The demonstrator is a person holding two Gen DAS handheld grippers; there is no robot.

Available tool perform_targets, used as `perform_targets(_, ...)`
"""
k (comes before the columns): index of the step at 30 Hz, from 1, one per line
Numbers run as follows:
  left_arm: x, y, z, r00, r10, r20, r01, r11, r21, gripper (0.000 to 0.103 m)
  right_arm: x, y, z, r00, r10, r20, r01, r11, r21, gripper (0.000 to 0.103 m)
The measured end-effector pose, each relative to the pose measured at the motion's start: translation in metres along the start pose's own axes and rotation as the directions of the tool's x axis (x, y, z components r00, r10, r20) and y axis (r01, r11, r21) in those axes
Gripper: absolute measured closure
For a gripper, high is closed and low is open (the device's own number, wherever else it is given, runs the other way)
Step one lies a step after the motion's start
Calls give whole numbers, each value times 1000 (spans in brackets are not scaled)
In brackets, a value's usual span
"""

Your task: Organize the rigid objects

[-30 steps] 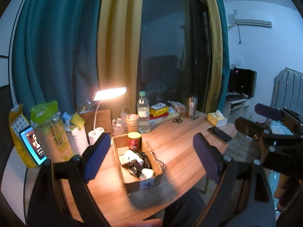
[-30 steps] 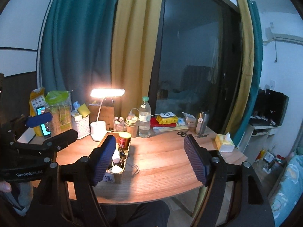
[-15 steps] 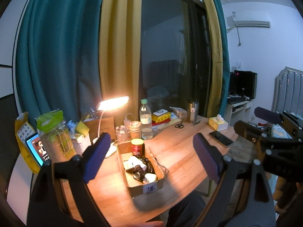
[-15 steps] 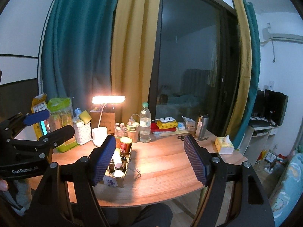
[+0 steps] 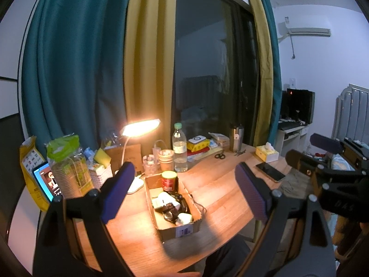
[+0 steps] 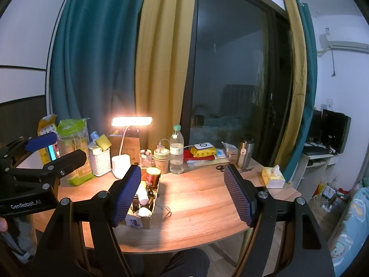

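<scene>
- I am holding the left claw (image 5: 183,192) wide open with nothing between its blue pads, hanging above the near part of the wooden table (image 5: 221,184).
- To the left of the left claw, a yellow packet (image 5: 28,159), a lit phone screen (image 5: 45,181) and a green-topped bag (image 5: 66,161) are standing along the table's far left edge.
- Just beyond the left pad, a white desk lamp (image 5: 140,128) is glowing.
- Between the left claw's pads and beyond them, an open cardboard box (image 5: 180,228) is sitting on the table, holding a red can (image 5: 169,181) upright at its far end and a jumble of white and dark small items (image 5: 171,207) nearer me.
- Behind the box, a stack of paper cups (image 5: 166,159) and a clear water bottle (image 5: 180,150) are standing side by side.
- To the right of the left claw, a dark phone (image 5: 269,172) is lying flat and a tissue box (image 5: 267,153) is sitting near the table's right corner.
- I am keeping the right claw (image 6: 182,195) open too, gripping nothing; the same box (image 6: 140,220) is showing just beyond its left pad, partly hidden by it.
- Past the right claw's right pad, scissors (image 6: 221,167) and a steel tumbler (image 6: 246,153) are resting near the table's back edge.
</scene>
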State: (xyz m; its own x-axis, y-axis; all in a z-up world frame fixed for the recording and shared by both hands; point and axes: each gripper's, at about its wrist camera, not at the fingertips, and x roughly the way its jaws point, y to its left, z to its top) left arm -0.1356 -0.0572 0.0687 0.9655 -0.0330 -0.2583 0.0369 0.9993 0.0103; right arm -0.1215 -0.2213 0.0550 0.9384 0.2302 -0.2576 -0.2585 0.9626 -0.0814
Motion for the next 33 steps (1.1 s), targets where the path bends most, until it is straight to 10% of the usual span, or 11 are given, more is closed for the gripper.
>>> perform_targets(33,-5,4,-1,1000,16,13,-15,1000,-13,13,5,5,1,1000,10,1,-10,1000,0,23)
